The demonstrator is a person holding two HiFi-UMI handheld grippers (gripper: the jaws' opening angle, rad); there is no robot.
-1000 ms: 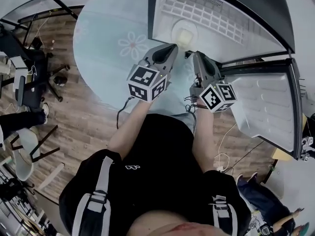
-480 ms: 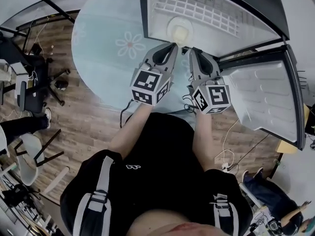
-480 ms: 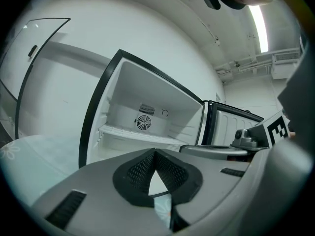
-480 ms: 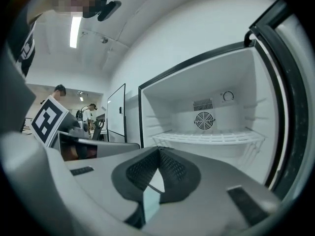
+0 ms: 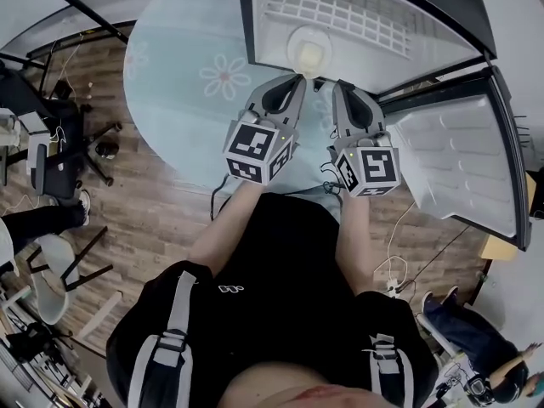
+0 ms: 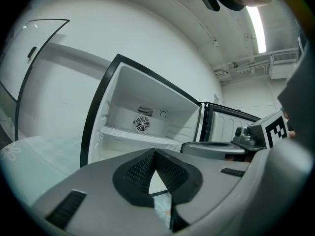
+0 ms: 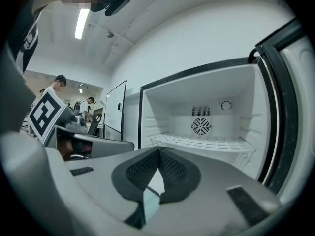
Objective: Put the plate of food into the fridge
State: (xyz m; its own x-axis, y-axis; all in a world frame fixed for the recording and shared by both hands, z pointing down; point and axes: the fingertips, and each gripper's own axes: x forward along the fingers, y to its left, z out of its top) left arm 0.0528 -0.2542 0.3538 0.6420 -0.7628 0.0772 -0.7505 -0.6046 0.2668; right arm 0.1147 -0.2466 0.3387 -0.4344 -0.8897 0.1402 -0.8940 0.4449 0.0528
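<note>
The fridge [image 5: 374, 24] stands open on the pale blue round table [image 5: 187, 83]. A pale plate with yellowish food [image 5: 308, 51] lies on the fridge floor, just inside the opening and below the wire shelf [image 5: 340, 11]. My left gripper [image 5: 293, 80] and right gripper [image 5: 340, 85] hover side by side just in front of the plate, both shut and empty. In the left gripper view the shut jaws [image 6: 154, 152] point at the fridge interior [image 6: 142, 124]. The right gripper's shut jaws [image 7: 158, 150] face the wire shelf [image 7: 202, 142].
The fridge door [image 5: 459, 164] hangs open to the right of my right gripper. Left of the table, chairs [image 5: 51, 155] and cables stand on a wood floor [image 5: 144, 219]. In the right gripper view, people stand [image 7: 59, 82] far off at the left.
The head view has shifted a little, so the fridge sits further left in it. The right gripper has edged slightly away from the left. Both stay shut before the fridge opening.
</note>
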